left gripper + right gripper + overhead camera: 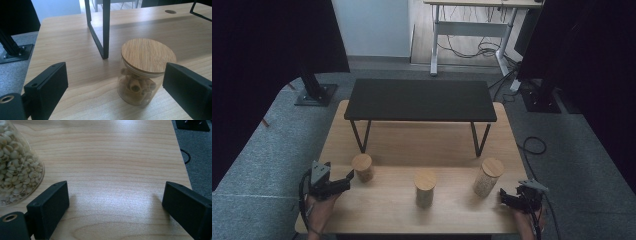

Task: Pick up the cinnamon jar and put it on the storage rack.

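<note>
Three glass jars with wooden lids stand in a row on the wooden table [387, 145]. The short left jar [362, 167] holds brown tube-shaped pieces; in the left gripper view this jar [140, 72] stands just ahead of my jaws, toward the right one. My left gripper [346, 179] is open, its tips beside that jar. The middle jar [425, 188] stands alone. The tall right jar [487, 176] holds pale grains; its glass wall [17, 162] shows at the left of the right gripper view. My right gripper [504, 196] is open over bare wood, just right of that jar.
A low black shelf [419, 100] on thin black legs stands across the back half of the table; one leg [103, 30] rises just behind the left jar. Black stand bases [316, 94] and cables [532, 145] lie on the grey floor around the table.
</note>
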{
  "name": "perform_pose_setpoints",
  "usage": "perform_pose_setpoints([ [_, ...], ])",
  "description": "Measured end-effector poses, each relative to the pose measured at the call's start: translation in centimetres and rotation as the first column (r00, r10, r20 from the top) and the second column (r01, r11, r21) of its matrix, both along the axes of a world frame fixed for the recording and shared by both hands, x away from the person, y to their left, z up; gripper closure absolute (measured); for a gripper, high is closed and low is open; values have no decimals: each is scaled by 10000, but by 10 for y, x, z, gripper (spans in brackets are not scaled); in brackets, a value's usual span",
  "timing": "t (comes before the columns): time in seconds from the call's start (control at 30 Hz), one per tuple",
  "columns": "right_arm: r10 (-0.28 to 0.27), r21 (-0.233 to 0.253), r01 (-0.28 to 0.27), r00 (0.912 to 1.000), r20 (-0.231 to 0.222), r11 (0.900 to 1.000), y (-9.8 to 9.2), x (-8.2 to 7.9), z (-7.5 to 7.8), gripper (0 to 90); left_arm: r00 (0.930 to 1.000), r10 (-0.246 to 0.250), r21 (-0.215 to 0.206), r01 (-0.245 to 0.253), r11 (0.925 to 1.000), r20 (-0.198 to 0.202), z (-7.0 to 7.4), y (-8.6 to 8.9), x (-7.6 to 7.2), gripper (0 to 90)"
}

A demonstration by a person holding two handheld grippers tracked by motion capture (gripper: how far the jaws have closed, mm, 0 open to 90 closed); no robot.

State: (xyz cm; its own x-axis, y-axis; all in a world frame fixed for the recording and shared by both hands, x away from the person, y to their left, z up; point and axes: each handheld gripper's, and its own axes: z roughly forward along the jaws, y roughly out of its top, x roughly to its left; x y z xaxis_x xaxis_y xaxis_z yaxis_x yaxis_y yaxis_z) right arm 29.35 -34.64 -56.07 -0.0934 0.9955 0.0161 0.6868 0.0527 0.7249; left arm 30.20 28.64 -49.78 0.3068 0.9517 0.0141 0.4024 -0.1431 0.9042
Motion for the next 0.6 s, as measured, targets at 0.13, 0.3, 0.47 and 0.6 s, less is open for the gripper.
perform_pose_setpoints([
  [0.13, 0, -1, 0, 10000, 0, 10000, 0, 0, 0, 68, 10000, -9, -32, 9, 10000, -7, 1, 0, 2, 58],
  [0.3, 2, -2, -2, 10000, -1, 10000, 0, 0, 0, 68, 10000, -23, -34, 23, 10000, 17, 2, -2, 3, 58],
  [0.47, 2, -2, -2, 10000, 0, 10000, 0, 0, 0, 68, 10000, -28, -70, 28, 10000, 17, 2, -3, 4, 59],
  [0.6, 1, -1, -1, 10000, 0, 10000, 0, 0, 0, 68, 10000, -56, -60, 56, 10000, 17, 3, -4, 6, 59],
])
